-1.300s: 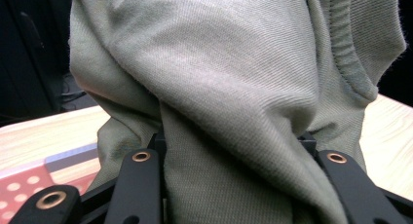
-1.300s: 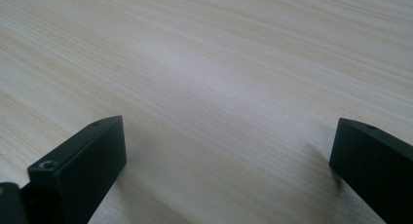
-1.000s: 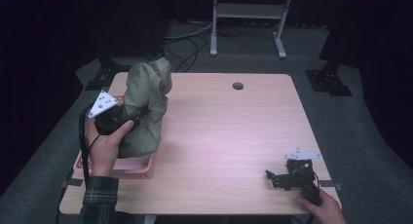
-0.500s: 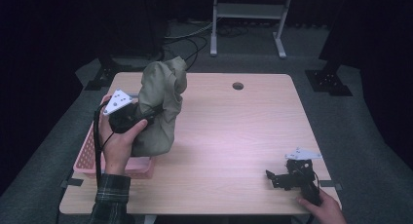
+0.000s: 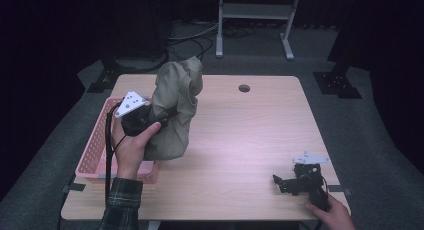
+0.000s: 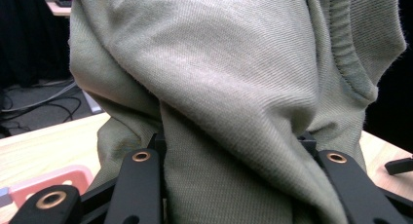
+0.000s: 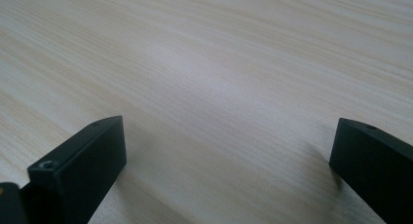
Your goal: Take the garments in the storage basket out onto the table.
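An olive-green garment (image 5: 172, 105) hangs bunched over the left part of the wooden table (image 5: 250, 140), its lower end touching the tabletop beside a pink basket (image 5: 95, 155). My left gripper (image 5: 162, 117), held in a hand with a plaid sleeve, is shut on a thick fold of the garment. In the left gripper view the cloth (image 6: 219, 87) fills the space between the black jaws of the left gripper (image 6: 234, 160). My right gripper (image 5: 280, 182) rests at the table's front right corner. Its jaws stand wide apart over bare wood, so the right gripper (image 7: 229, 156) is open.
The pink basket sits at the table's front left edge; its corner (image 6: 58, 177) shows below the cloth. A round cable hole (image 5: 244, 88) lies near the table's far edge. Behind the table stand a metal frame (image 5: 255, 15) and floor cables (image 5: 195, 40).
My left hand has carried the garment to the right, away from the basket and over the tabletop. The right gripper has stayed where it was.
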The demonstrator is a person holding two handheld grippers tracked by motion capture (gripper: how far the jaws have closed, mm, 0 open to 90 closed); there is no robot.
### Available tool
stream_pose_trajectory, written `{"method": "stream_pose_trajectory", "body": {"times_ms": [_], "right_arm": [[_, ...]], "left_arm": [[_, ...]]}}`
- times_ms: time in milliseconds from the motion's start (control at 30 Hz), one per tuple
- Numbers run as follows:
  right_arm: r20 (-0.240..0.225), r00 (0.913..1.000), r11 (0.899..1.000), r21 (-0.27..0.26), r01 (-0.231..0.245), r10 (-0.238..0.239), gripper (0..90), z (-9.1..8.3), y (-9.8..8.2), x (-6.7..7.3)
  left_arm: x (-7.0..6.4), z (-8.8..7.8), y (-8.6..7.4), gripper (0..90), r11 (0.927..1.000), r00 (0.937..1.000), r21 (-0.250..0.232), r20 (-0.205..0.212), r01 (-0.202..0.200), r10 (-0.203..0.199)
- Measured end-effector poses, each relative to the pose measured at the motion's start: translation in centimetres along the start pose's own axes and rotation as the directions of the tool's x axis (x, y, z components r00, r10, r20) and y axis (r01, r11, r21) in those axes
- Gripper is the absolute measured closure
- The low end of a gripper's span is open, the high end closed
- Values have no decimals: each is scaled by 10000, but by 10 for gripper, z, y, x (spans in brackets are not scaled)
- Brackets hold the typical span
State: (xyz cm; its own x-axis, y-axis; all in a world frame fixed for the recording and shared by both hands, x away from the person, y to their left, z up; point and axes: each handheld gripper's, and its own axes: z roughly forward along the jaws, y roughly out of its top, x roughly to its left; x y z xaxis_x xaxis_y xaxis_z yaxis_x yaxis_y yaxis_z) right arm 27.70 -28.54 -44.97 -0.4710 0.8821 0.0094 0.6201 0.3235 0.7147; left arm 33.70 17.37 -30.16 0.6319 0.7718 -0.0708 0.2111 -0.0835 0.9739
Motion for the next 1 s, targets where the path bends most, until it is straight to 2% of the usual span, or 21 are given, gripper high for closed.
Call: {"method": "stream_pose_trajectory", "body": {"times_ms": [333, 1000], "right_arm": [[-7, 10000, 10000, 1, -5, 5, 0, 0, 0, 0], [0, 10000, 10000, 3, -3, 3, 0, 0, 0, 0]], "left_arm": [[-10, 6, 2, 552, 10000, 9996, -45, 287, -2, 3], [-40, 32, 1, 552, 9998, 9943, 84, 1051, -192, 183]]}}
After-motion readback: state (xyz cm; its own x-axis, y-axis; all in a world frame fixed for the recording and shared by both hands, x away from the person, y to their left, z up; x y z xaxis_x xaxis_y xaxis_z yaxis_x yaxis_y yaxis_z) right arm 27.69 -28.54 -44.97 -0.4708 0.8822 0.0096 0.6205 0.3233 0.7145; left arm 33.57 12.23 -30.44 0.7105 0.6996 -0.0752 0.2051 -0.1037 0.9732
